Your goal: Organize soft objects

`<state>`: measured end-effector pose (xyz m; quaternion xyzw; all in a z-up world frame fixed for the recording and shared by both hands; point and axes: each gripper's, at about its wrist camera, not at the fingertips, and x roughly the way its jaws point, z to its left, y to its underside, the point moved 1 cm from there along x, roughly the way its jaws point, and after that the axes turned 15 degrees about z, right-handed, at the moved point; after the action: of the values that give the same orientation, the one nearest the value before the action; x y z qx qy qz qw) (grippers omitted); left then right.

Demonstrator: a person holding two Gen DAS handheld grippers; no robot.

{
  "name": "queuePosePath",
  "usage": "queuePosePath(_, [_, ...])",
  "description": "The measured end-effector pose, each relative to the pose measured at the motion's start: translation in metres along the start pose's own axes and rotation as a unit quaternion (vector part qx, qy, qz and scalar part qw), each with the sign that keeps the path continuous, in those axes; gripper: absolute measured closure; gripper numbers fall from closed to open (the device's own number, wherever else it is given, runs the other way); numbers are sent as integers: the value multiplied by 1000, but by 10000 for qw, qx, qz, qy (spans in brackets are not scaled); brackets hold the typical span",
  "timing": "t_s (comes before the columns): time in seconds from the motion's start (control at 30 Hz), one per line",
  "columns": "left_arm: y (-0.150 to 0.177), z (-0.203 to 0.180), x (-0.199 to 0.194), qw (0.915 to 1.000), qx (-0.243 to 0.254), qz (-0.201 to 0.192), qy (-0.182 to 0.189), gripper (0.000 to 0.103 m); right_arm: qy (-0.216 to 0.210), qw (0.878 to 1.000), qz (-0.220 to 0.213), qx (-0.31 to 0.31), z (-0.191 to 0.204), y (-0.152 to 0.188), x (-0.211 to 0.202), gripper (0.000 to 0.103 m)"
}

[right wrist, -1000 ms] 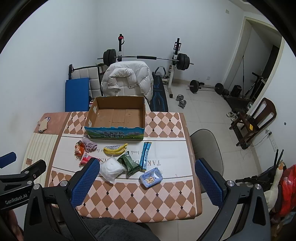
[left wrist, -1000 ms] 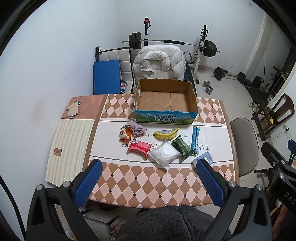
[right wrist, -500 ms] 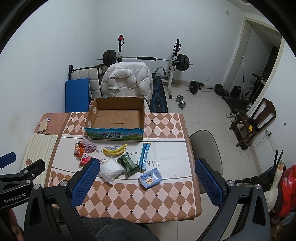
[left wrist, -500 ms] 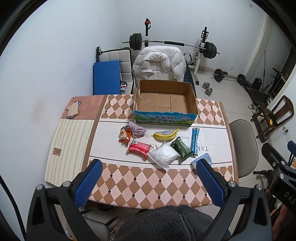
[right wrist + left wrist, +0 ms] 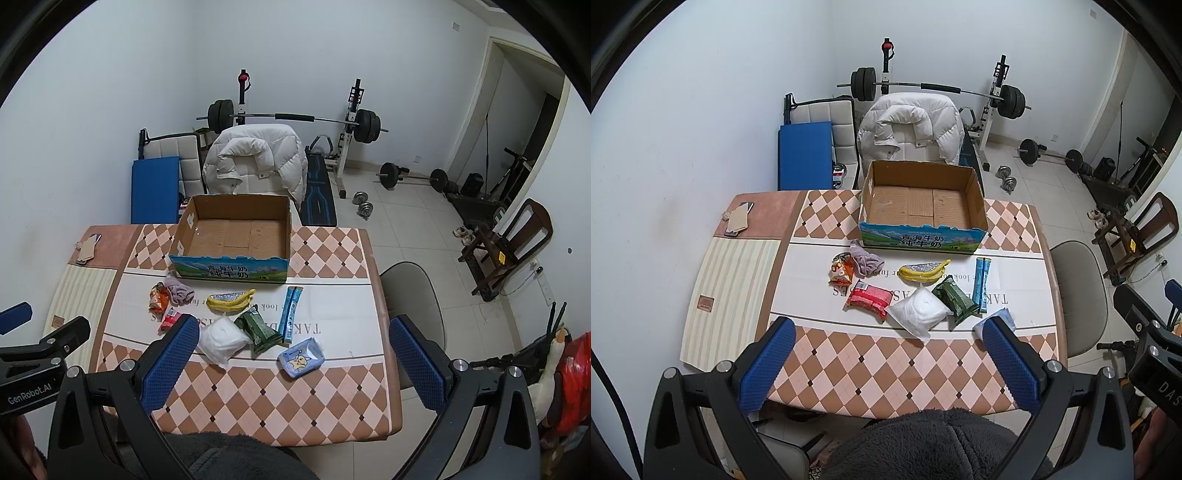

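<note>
A checkered table (image 5: 886,369) in a home gym. Both the left gripper (image 5: 886,363) and right gripper (image 5: 291,360) hover empty, fingers spread. Just beyond them lie soft packets (image 5: 918,312); farther, the empty cardboard box (image 5: 921,206). Slippery pouches could squirt from a pinch.

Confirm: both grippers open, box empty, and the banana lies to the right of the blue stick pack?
Not quite. In the right wrist view the banana lies left of the blue stick pack. Both grippers are open and the box is empty.
</note>
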<state>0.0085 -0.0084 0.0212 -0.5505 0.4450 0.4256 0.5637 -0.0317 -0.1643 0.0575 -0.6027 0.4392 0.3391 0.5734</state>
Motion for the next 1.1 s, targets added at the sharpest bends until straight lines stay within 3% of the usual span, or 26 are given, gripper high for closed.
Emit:
queuePosePath(0.43, [0, 1, -1, 10000, 11, -34, -41, 0, -24, 10000, 38, 24, 0, 1, 4, 0])
queuePosePath(0.6, [-30, 0, 31, 9984, 135, -20, -549, 0, -259, 9990, 341, 157, 1, -23, 16, 0])
queuePosePath(0.73, [-56, 0, 97, 9918, 611, 230, -1099, 0, -764, 9892, 1175, 430, -2, -45, 91, 0])
queuePosePath(0.9, [-75, -23, 203, 9735, 1726, 947, -1163, 0, -809, 9679, 2257, 760, -12, -43, 217, 0])
queuePosePath(1.03, [-79, -58, 288, 9439, 2660, 1678, -1008, 0, -810, 9481, 2895, 1035, -29, -33, 297, 0])
queuePosePath(1.1, [-74, -77, 323, 9268, 3059, 1978, -913, 0, -902, 9433, 3008, 1071, -38, -26, 333, 0])
